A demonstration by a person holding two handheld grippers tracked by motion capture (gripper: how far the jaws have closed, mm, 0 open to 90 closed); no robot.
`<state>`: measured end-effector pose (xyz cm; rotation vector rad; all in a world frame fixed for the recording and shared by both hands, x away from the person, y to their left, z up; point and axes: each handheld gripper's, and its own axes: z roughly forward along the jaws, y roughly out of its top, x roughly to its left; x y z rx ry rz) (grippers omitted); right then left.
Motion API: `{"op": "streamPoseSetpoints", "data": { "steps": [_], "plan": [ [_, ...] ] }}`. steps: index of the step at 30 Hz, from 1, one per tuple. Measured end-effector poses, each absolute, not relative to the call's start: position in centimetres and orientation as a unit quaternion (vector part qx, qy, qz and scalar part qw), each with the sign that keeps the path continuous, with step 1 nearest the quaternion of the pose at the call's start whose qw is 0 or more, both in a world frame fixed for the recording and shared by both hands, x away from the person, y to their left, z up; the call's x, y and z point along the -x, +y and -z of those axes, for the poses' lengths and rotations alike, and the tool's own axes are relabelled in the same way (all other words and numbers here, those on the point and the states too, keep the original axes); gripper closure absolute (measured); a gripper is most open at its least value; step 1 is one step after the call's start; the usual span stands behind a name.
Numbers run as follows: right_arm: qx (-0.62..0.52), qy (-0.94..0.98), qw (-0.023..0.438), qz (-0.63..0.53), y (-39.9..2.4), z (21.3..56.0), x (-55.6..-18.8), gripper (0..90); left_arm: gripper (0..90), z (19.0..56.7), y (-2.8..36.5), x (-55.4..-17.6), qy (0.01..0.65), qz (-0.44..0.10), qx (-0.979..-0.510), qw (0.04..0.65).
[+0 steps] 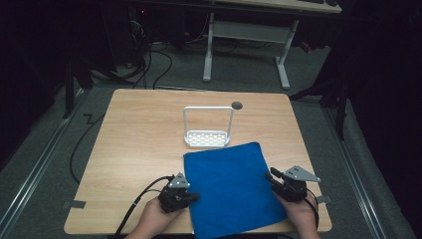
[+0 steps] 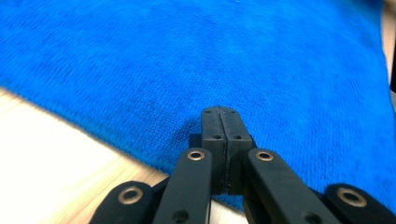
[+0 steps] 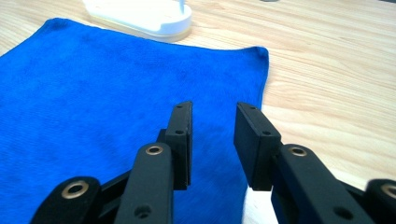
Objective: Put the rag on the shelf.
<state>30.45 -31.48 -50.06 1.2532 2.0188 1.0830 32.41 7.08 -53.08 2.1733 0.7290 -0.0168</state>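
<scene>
One blue cloth [image 1: 231, 191] was seen lying flat on the bench [image 1: 144, 129], spread from the middle toward the near edge at six o'clock, with its near hem hanging slightly over that edge. One white rack [image 1: 207, 128] with a tall loop handle and a perforated base was counted just beyond the cloth at twelve o'clock, its base close to the cloth's far hem; whether the two touched could not be told. Two tools were counted, one held in each hand. The left tool [image 1: 193, 197] was placed at the cloth's left edge, at about eight o'clock, with its jaws pressed together; in the left gripper view the closed tips were seen over the blue fabric, but whether any cloth was pinched between them could not be told. The right tool [image 1: 269, 175] was placed at the cloth's right edge, at about four o'clock, with its jaws spread apart and nothing gripped; in the right gripper view the cloth's right hem was seen running beneath the gap. One dark round hole [image 1: 237, 105] was noted in the bench top near the far edge, at one o'clock from the rack. The bench top was of pale wood grain with rounded corners. The room around it was dim, with grey carpet, one white-legged desk [image 1: 246, 47] standing beyond at twelve o'clock, and black cables [image 1: 149, 64] trailing across the floor at eleven o'clock.
</scene>
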Motion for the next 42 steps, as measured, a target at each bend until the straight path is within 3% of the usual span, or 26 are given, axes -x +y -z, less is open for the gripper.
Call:
{"op": "streamPoseSetpoints", "data": {
  "steps": [9,14,18,23,42],
  "plan": [
    [-0.455,0.758,0.240,-0.400,-30.5,50.6,-31.9,71.0,87.5,52.7,10.2,-33.0,0.325,0.001,-0.859,0.396],
    [-0.453,0.775,0.222,-0.381,-29.5,51.6,-32.4,79.7,71.0,52.5,10.5,-34.3,0.351,-0.021,-0.826,0.440],
    [-0.463,0.785,0.214,-0.353,-29.0,52.3,-33.1,86.4,67.2,52.8,9.1,-35.2,0.343,-0.039,-0.830,0.438],
    [-0.462,0.793,0.209,-0.338,-28.8,52.8,-32.9,88.0,68.7,53.3,8.6,-35.3,0.330,-0.052,-0.842,0.423],
    [-0.419,0.821,0.157,-0.354,-26.6,52.6,-29.4,87.6,71.6,52.9,12.6,-33.1,0.334,-0.033,-0.850,0.407]
  ]
}}
